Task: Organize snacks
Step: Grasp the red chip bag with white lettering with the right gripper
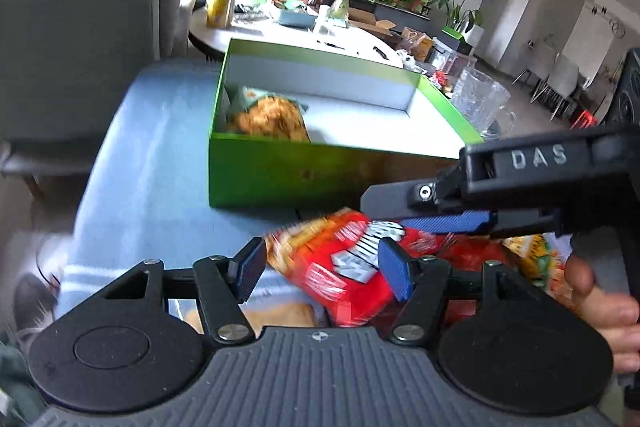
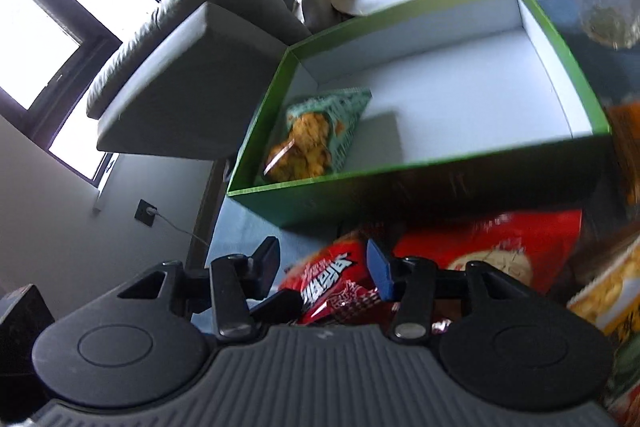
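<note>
Green box: a green cardboard box (image 1: 280,179) with a white inside stands open-topped on a blue tablecloth (image 1: 148,163), just beyond both grippers.
Inside the box: one teal snack bag (image 2: 320,139) with a clear window on orange-brown pieces lies in the near-left corner, leaning on the left wall; the white floor beside it is bare.
Red snack bag: a red packet (image 1: 340,259) with white lettering lies on the cloth in front of the box's near wall, outside the box.
Left gripper (image 1: 322,267): its blue pads stand apart on either side of the red packet's left end; the left pad (image 1: 250,273) is clear of the wrapper, while whether the right one touches it I cannot tell, so it looks parted, not clamped.
Right gripper (image 2: 324,271): it reaches in from the right over the same packet; its own view shows the jaws drawn in on the packet's crumpled end, gripping it.
Hand: a person's fingers (image 1: 600,303) show at the right edge of the left view, beside the right gripper's black body.
Other snacks: a second red bag (image 2: 492,247) and a yellow-orange packet (image 2: 608,291) lie to the right of the held one.
Beyond: a clear glass mug (image 1: 480,103) stands at the box's far-right corner; a grey armchair (image 1: 80,39) is on the left and a white round table (image 1: 288,35) behind.
</note>
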The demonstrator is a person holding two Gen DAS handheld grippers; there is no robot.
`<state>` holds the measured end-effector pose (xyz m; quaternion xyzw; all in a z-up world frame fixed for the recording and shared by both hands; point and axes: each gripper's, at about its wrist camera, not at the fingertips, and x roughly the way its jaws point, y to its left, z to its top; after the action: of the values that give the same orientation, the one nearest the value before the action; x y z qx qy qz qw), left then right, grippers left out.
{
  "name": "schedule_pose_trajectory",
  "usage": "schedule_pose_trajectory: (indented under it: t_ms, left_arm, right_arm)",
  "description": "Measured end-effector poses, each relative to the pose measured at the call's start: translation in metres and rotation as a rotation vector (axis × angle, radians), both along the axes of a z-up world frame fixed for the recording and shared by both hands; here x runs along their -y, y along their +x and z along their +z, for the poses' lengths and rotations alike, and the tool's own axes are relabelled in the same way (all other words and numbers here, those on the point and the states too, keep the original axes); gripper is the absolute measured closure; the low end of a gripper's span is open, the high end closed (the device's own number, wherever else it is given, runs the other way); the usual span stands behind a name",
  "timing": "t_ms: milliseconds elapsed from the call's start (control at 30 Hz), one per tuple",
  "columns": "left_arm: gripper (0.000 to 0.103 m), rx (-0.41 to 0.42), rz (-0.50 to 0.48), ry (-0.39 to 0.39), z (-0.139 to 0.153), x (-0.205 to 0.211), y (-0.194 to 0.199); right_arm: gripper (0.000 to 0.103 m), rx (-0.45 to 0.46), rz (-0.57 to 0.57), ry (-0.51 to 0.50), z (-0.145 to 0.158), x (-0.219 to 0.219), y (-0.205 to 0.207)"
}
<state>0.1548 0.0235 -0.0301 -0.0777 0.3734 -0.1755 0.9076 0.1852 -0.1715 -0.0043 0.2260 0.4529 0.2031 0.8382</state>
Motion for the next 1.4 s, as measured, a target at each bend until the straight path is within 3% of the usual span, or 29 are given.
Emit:
schedule_pose_trajectory:
  t_ms: [167,400,900,1033,1400]
  left_arm:
    - [0.044,-0.015,0.029,-0.005,-0.001,-0.007,-0.008]
    - [0.043,-0.048,0.080,-0.062,-0.006,-0.021,0.002]
    - [0.043,-0.078,0.004,-0.127,-0.016,-0.015,0.014]
    - [0.035,-0.085,-0.026,-0.118,-0.017,-0.010,0.011]
    - [0.034,-0.098,-0.009,-0.131,-0.021,-0.014,0.016]
  right_arm:
    - [0.049,0.004,0.051,0.005,0.004,-0.003,-0.018]
    - [0.049,-0.042,0.016,-0.018,-0.007,-0.002,0.004]
    - [0.049,-0.069,0.052,-0.057,-0.018,-0.016,0.018]
    - [0.049,-0.071,0.071,-0.081,-0.021,-0.022,0.021]
    - [0.044,-0.063,0.064,-0.168,-0.018,-0.025,0.015]
